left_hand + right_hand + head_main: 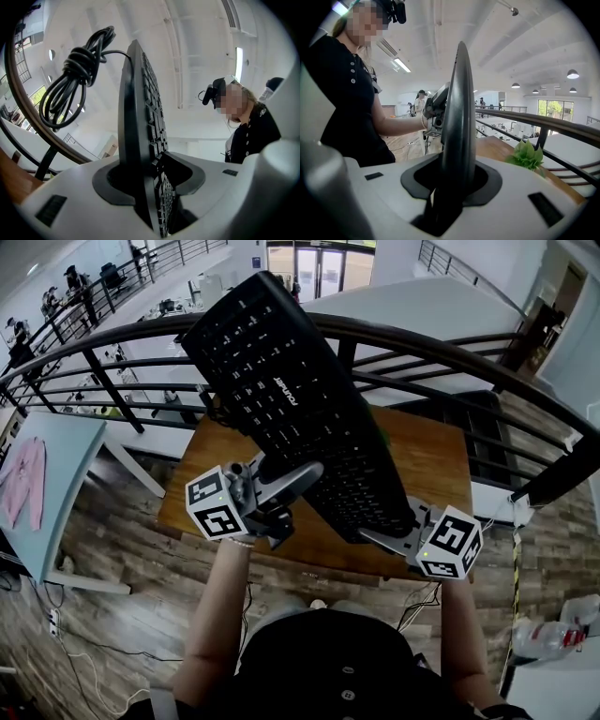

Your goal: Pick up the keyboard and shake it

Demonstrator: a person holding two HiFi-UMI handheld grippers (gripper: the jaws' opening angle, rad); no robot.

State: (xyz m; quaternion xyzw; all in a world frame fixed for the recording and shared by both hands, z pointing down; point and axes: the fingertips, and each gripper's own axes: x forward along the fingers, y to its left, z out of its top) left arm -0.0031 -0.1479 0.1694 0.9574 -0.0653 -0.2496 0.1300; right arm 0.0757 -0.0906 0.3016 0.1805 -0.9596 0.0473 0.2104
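Note:
A black keyboard (291, 399) is held in the air above the wooden table (431, 456), tilted steeply with its keys facing me. My left gripper (292, 480) is shut on its near left edge, my right gripper (386, 538) on its near right corner. In the left gripper view the keyboard (138, 117) stands edge-on between the jaws of my left gripper (150, 187), its coiled black cable (70, 79) hanging at the far end. In the right gripper view the keyboard's edge (458, 117) fills the jaws of my right gripper (451, 187), which press on it.
A dark curved railing (450, 352) runs behind the table, with a drop to a lower floor beyond. A small green plant (527, 154) sits on the table (497, 145) near the railing. A light blue table (47, 465) stands at the left.

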